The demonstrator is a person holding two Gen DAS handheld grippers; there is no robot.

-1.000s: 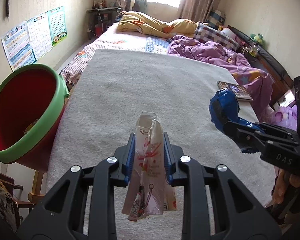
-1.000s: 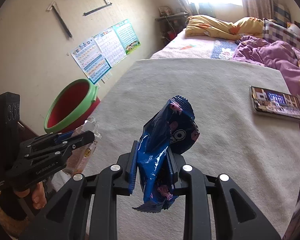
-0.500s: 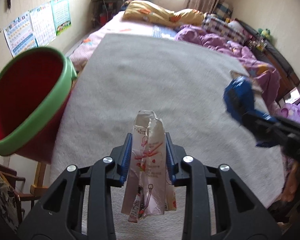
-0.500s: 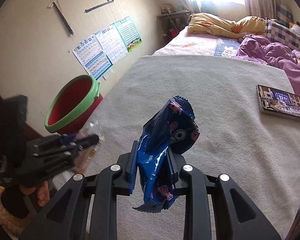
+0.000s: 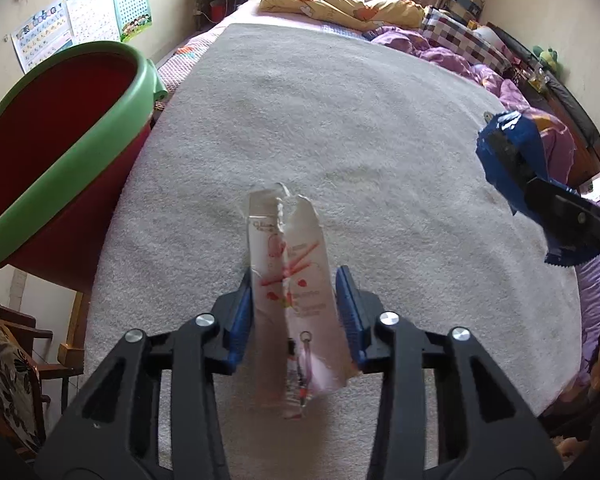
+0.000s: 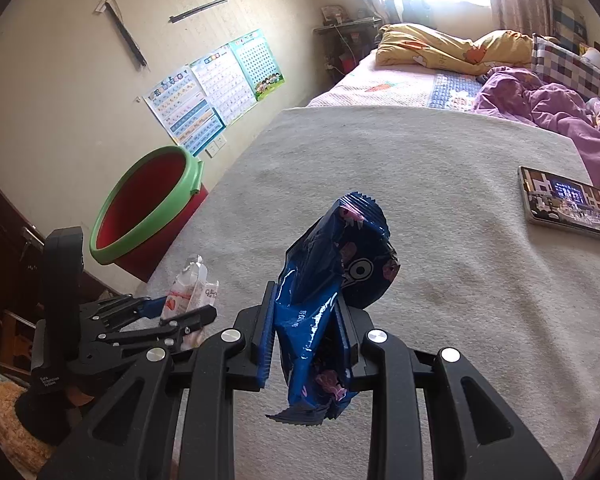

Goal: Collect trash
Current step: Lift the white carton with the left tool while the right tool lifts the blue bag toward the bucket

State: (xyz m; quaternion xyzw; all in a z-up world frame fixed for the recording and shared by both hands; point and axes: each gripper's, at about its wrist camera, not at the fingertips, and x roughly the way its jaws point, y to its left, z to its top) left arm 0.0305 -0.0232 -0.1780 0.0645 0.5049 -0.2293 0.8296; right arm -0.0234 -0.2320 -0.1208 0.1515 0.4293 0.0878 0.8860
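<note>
Grey fuzzy blanket (image 5: 340, 128) covers the near part of the big bed (image 6: 404, 80), and it is the largest thing in both views. Farther back on the bed lie a yellow quilt (image 5: 340, 4) and a crumpled purple quilt (image 6: 548, 104).

Next in size is the red bin (image 5: 48, 152) with a green rim. It stands tilted by the left side of the bed, with its mouth turned toward the bed. Bright charts (image 6: 216, 92) hang on the wall behind it.

Both grippers are over the near end of the blanket, well apart from each other.

The left gripper (image 5: 296, 312) has a pale pink wrapper (image 5: 292, 280) between its blue pads. Its jaws are opening. A small gap shows on each side of the wrapper, so the pads are not squeezing it. The wrapper stands up tall with a torn top, and its bottom end hangs down below the pads. From the right wrist view, this gripper (image 6: 180, 312) is near the edge of the bed, with the bin just beyond it.

The right gripper (image 6: 304, 332) is clamped on a shiny dark blue snack bag (image 6: 332, 280). The bag is crinkled and sticks up above the pads, and its zigzag end hangs down below.

A phone (image 6: 568, 204) lies flat on the blanket at the right, near the purple quilt.
</note>
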